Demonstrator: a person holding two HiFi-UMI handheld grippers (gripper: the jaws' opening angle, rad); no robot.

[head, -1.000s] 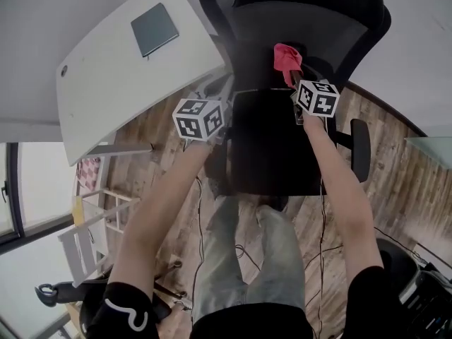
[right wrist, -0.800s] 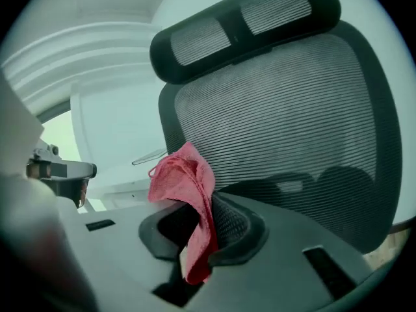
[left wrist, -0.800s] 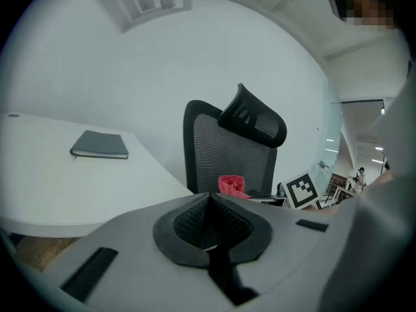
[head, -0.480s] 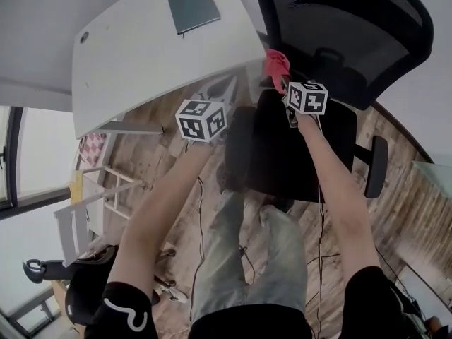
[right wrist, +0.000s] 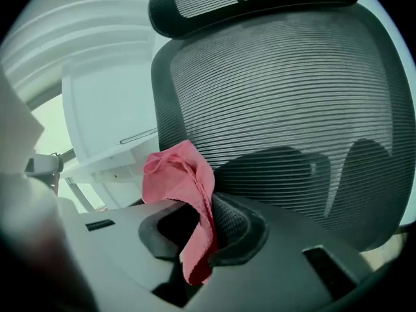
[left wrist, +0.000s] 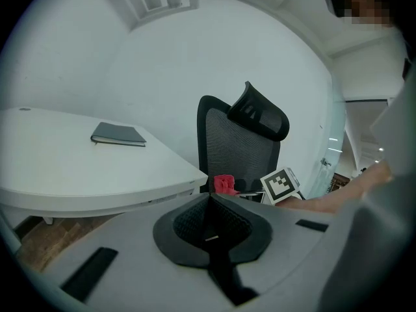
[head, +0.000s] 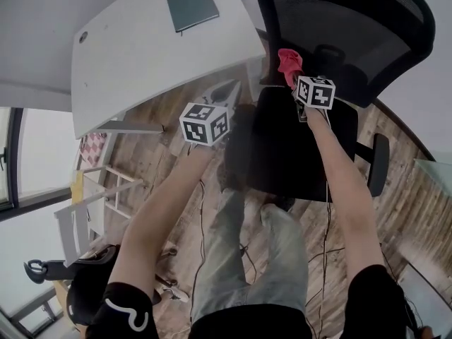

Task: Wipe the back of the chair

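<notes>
The black mesh office chair (head: 353, 27) stands ahead of me, its back (right wrist: 286, 96) filling the right gripper view just beyond the jaws. My right gripper (head: 296, 82) is shut on a red cloth (right wrist: 185, 194), which bunches above the jaws and hangs down between them. In the head view the red cloth (head: 289, 63) lies against the lower left of the chair back. My left gripper (head: 212, 111) is held lower left, apart from the chair, shut with nothing in it. Its view shows the chair (left wrist: 237, 145), the red cloth (left wrist: 224, 184) and the right gripper's marker cube (left wrist: 281, 184).
A white desk (head: 134, 55) with a dark notebook (head: 192, 4) stands left of the chair. The chair seat (head: 296, 154) and an armrest (head: 378, 164) lie below the right gripper. Cables run over the wooden floor (head: 141, 161). White shelving (head: 92, 217) stands at the left.
The right gripper with the red cloth has shifted right and a little up along the lower chair back. The left gripper moved slightly right. The head view swung earlier, so the chair sits further right.
</notes>
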